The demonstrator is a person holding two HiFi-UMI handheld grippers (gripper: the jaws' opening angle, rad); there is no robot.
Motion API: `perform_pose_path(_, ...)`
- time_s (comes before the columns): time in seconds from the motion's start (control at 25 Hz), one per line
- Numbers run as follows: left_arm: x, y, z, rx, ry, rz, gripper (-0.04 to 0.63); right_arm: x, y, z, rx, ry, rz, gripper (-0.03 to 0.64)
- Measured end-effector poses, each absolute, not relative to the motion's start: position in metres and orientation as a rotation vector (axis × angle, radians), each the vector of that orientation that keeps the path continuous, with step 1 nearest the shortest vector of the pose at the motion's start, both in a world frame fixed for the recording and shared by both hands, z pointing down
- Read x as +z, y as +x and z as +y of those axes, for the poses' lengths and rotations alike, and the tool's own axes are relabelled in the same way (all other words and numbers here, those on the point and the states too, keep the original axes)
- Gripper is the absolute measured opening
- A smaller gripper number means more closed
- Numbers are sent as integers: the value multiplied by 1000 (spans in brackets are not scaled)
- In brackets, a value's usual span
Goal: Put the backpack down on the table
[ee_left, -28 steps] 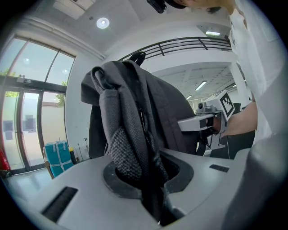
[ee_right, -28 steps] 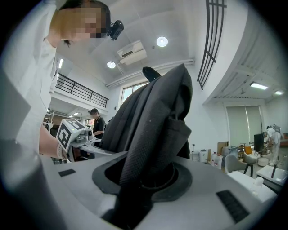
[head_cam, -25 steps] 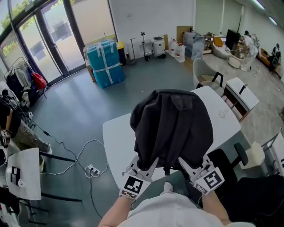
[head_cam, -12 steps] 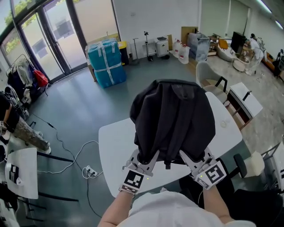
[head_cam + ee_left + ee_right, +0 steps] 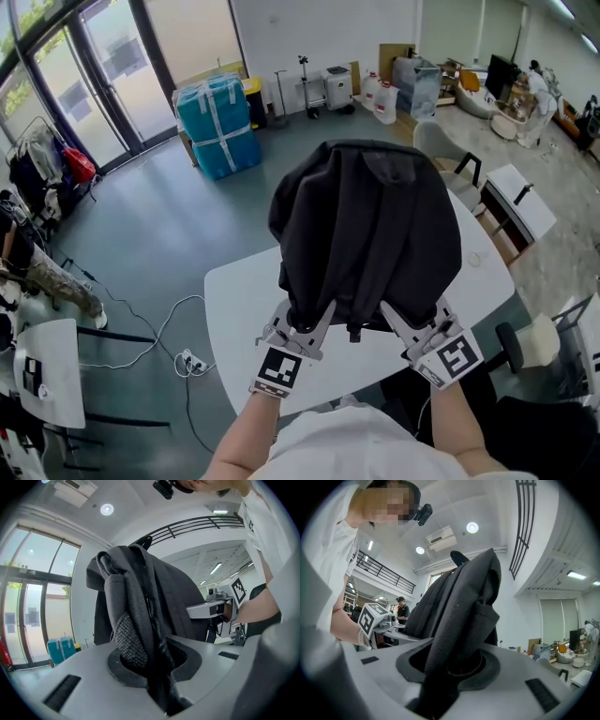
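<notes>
Both tongs are on the backpack (image 5: 366, 234) right now. It is a dark, bulky bag, out in front of the person and over the middle of the white tabletop (image 5: 239, 314). From the head view it hides most of the far side of that surface, and whether its underside touches cannot be made out.

The left tongs (image 5: 307, 323) bite at the bag's near left corner. In the left gripper view the jaws are nearly together, pinched on a dark mesh-faced strap with fabric folded alongside it. The right tongs (image 5: 412, 323) take the near right corner, and in the right gripper view the jaws are clamped on a thicker padded strap that fills the gap between them. Both marker cubes sit just near of the bag, side by side, with the person's forearms behind them.

Around the scene, a teal wrapped bundle (image 5: 218, 127) stands far left by the glass doors. A white cable (image 5: 178, 352) loops across the grey floor left of the tabletop, and a pale chair (image 5: 441, 150) waits at the far right edge.
</notes>
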State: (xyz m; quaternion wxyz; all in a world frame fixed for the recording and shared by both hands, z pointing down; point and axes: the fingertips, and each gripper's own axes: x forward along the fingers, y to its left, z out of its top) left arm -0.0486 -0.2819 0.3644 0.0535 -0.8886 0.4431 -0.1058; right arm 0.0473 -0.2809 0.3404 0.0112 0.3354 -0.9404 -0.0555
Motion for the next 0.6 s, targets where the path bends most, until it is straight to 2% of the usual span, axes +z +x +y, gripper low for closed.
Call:
perform_pose_path(0.36, 373, -63, -327, -318, -2699, 1339, 84, 350, 33, -324, -178, 1086, -2917, 144)
perform_pose_path(0.6, 410, -73, -353, -359, -2743, 1357, 83, 387, 22, -351, -115, 1097, -2887, 144)
